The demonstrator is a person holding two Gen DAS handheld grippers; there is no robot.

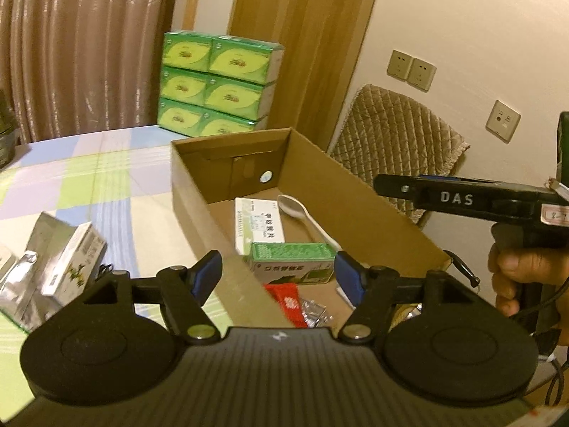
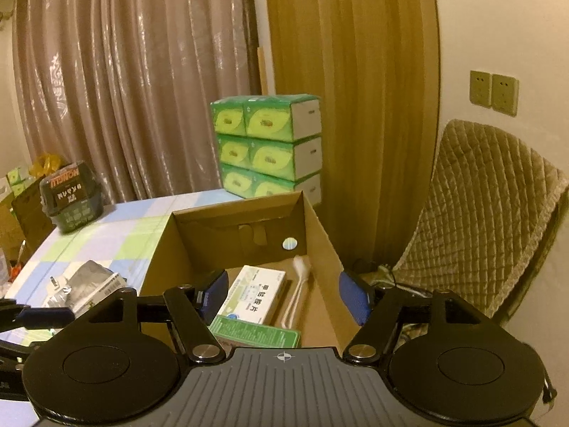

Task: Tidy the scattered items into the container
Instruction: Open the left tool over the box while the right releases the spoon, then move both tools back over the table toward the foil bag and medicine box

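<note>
An open cardboard box [image 1: 359, 199] stands on the checked tablecloth. It holds a white medicine box [image 1: 258, 226], a white spoon [image 1: 302, 215], a green-topped box [image 1: 293, 261], a red packet [image 1: 286, 300] and crumpled foil [image 1: 314, 313]. My left gripper [image 1: 277, 279] is open and empty above the box's near left wall. Foil packets and a small carton [image 1: 53, 270] lie on the cloth to the left. My right gripper [image 2: 282, 297] is open and empty over the box [image 2: 327, 249], above the medicine box [image 2: 254, 295], spoon [image 2: 300, 284] and green box [image 2: 256, 332].
Stacked green tissue boxes [image 1: 217, 85] stand behind the box. A quilted chair back [image 2: 480, 220] is at the right. A dark basket [image 2: 71, 195] sits at the table's far left. The other hand-held gripper [image 1: 480, 199] shows at the right edge.
</note>
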